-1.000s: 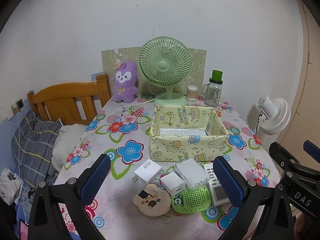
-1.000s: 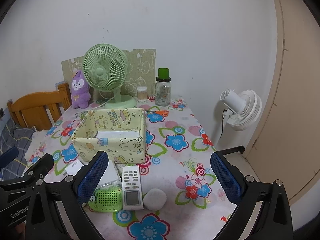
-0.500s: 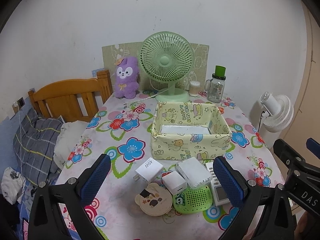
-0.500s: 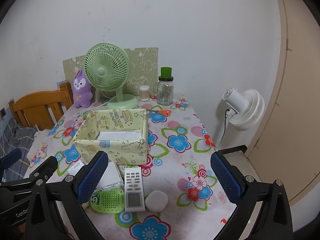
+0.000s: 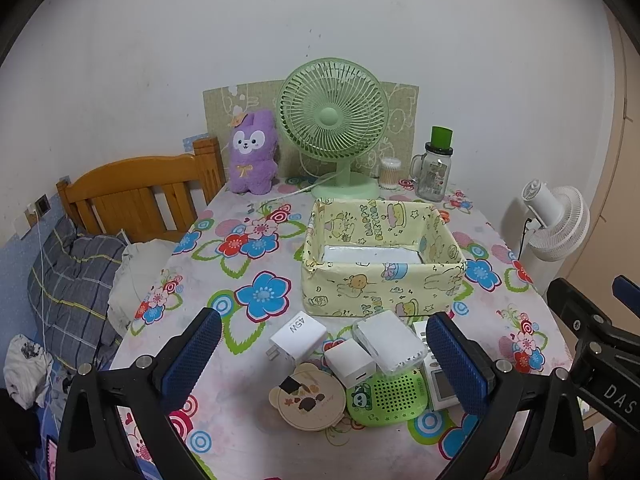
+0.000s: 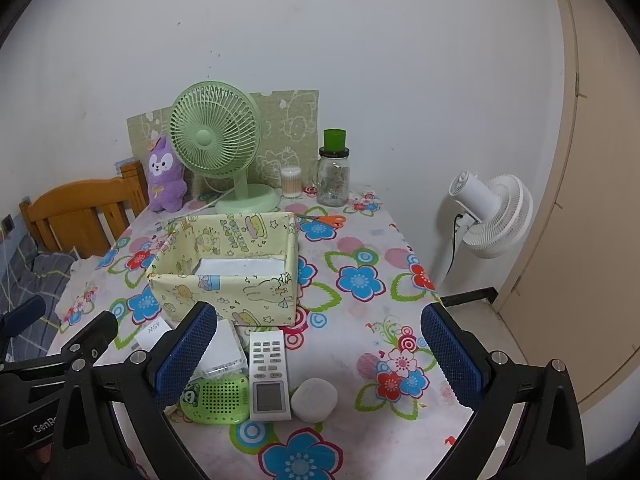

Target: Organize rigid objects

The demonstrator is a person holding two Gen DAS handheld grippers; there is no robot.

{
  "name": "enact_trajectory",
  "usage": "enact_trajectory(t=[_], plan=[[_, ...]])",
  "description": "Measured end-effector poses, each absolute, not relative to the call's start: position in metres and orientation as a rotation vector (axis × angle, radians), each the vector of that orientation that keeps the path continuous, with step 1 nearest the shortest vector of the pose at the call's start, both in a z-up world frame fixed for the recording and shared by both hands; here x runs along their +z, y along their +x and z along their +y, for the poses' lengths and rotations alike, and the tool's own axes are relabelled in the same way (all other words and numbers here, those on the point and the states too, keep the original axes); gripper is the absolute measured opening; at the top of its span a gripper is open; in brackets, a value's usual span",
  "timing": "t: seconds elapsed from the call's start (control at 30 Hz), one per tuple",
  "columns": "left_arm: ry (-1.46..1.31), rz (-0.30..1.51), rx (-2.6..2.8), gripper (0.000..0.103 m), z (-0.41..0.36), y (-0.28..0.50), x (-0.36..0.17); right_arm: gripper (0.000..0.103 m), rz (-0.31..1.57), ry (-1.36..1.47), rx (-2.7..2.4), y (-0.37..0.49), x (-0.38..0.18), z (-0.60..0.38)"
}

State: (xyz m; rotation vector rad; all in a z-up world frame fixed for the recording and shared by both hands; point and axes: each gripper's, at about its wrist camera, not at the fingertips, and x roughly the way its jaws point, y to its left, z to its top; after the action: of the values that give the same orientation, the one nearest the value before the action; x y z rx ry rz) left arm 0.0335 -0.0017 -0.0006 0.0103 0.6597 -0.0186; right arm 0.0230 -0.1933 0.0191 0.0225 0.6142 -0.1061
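Both grippers are held above the near edge of the flowered bench (image 5: 256, 296), nothing gripped. Left gripper (image 5: 320, 354): fingers (image 5: 192, 354) spread wide, released; between them are seen a white charger (image 5: 298, 334), a small white cube (image 5: 350, 362), a white box (image 5: 390, 342), a round wooden coaster (image 5: 306, 402) and a green perforated case (image 5: 384, 398). Right gripper (image 6: 320, 354): fingers (image 6: 450, 354) also released; between them lie a white remote (image 6: 269, 374) and a grey stone (image 6: 314, 399), with the green case partly behind the left finger. A yellow cartoon-print box (image 6: 228, 288) is seen beyond both fingertips, open-topped.
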Motion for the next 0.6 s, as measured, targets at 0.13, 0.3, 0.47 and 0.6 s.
enact_trajectory(t=[0.13,0.3,0.47,0.6], plan=[[0.008,0.665,-0.017,0.103,0.001,0.036,-0.005,0.103,0.618,0.017,-0.106,0.025,0.016,-0.192],[0.005,0.665,-0.024,0.103,0.003,0.039,-0.009,0.103,0.603,0.005,-0.104,0.028,0.013,-0.191],[-0.001,0.68,-0.034,0.103,0.003,0.043,-0.016,0.103,0.604,0.015,-0.088,0.031,0.005,-0.193],[-0.017,0.69,-0.053,0.103,0.002,0.047,-0.025,0.103,0.596,0.014,-0.089,0.033,0.0,-0.193]])
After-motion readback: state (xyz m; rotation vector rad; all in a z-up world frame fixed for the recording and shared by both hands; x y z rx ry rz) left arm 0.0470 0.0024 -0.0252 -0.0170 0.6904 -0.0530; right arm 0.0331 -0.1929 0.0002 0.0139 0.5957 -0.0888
